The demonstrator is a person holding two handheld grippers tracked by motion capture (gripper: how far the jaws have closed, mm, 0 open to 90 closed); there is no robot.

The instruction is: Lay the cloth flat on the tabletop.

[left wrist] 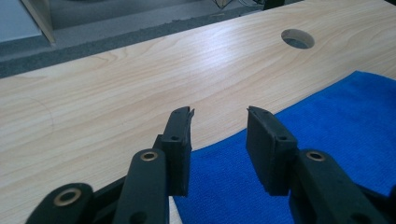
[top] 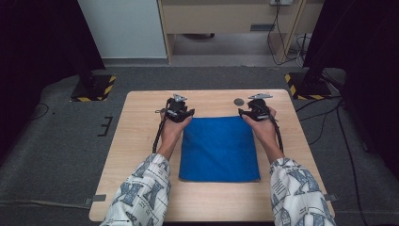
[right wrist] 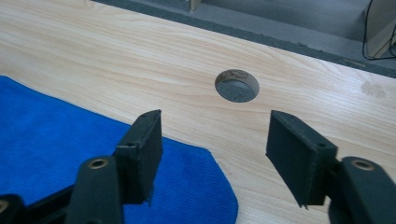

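Observation:
A blue cloth (top: pixel 219 148) lies flat in the middle of the wooden table (top: pixel 141 141), folded to a rough square. My left gripper (top: pixel 181 113) hovers at the cloth's far left corner, and its jaws stand open with nothing between them (left wrist: pixel 219 126), the blue cloth (left wrist: pixel 327 116) edge just below. My right gripper (top: pixel 251 113) hovers at the far right corner. Its jaws are open as well (right wrist: pixel 215 135), above the rounded corner of the blue cloth (right wrist: pixel 70 140), with bare wood between the pads.
A round cable hole (top: pixel 239 101) pierces the table just beyond the cloth's far right corner, hole (left wrist: pixel 297 38), hole (right wrist: pixel 236 86). Grey carpet surrounds the table. Stand bases with yellow-black tape (top: pixel 94 88) sit at the far left and far right.

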